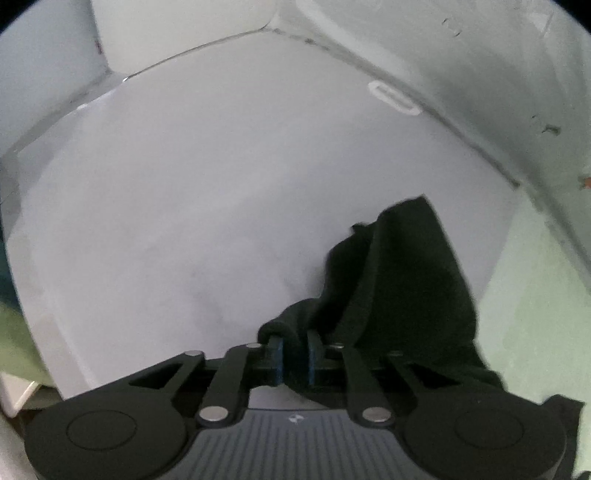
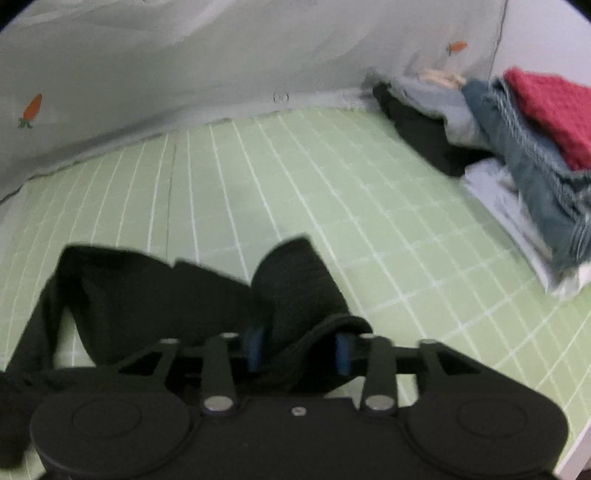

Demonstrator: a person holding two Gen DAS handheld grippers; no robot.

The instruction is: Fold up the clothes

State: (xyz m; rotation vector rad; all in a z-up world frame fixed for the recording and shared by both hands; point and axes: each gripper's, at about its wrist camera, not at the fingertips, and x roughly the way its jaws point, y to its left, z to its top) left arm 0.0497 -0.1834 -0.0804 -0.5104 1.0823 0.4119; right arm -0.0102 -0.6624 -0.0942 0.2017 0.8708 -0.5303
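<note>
A black garment (image 1: 399,273) hangs from my left gripper (image 1: 294,354), which is shut on a bunched edge of it above a white surface (image 1: 184,221). In the right wrist view the same black garment (image 2: 147,291) drapes over the green gridded mat (image 2: 332,206). My right gripper (image 2: 299,350) has its blue pads (image 2: 255,350) wider apart with thick folds of the black garment between them; it grips the cloth.
A pile of folded clothes (image 2: 517,147), with a red knit on top, blue and grey pieces and a black one, sits at the mat's far right. A pale curtain with carrot prints (image 2: 31,110) hangs behind the mat. A white wall corner (image 1: 266,29) stands beyond the white surface.
</note>
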